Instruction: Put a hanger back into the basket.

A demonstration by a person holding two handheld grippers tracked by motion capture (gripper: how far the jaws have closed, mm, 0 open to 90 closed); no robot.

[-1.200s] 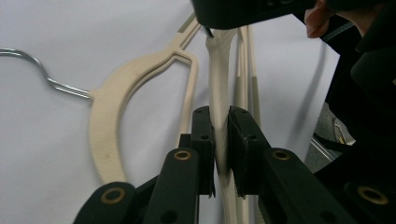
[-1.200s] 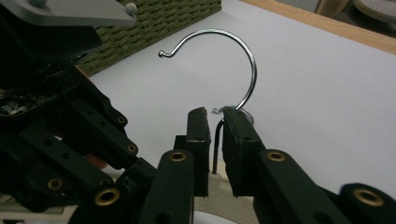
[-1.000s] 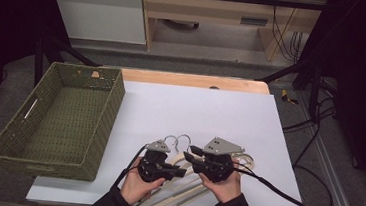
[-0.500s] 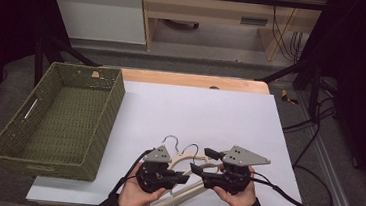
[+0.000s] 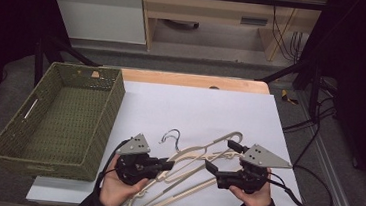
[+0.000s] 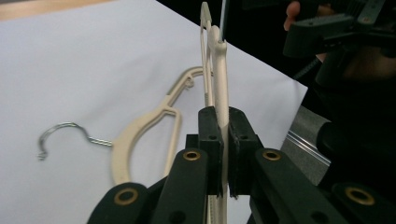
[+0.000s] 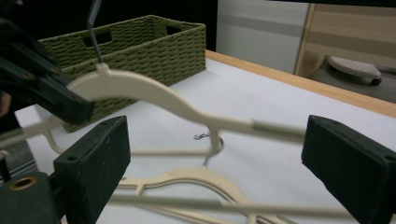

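My left gripper [image 5: 167, 164] is shut on the neck of a cream plastic hanger [image 5: 201, 154] and holds it off the white table [image 5: 195, 109]. In the left gripper view the jaws [image 6: 223, 122] pinch that hanger [image 6: 219, 79] edge-on. A second cream hanger [image 6: 144, 130] with a metal hook [image 6: 65, 133] lies flat on the table. My right gripper [image 5: 221, 157] has just been opening. Its jaws [image 7: 222, 154] now stand wide apart, and the lifted hanger's arm [image 7: 187, 109] crosses between the pads without touching them.
A green woven basket [image 5: 116, 94] stands on the table's left side and appears as a basket [image 7: 154, 39] beyond the hangers in the right gripper view. Cables trail off the table's right edge. A wooden strip [image 5: 193, 80] borders the far side.
The left gripper has risen with the hanger in its jaws. The right gripper has moved to the right, away from the left one, and its jaws have opened off the hanger.
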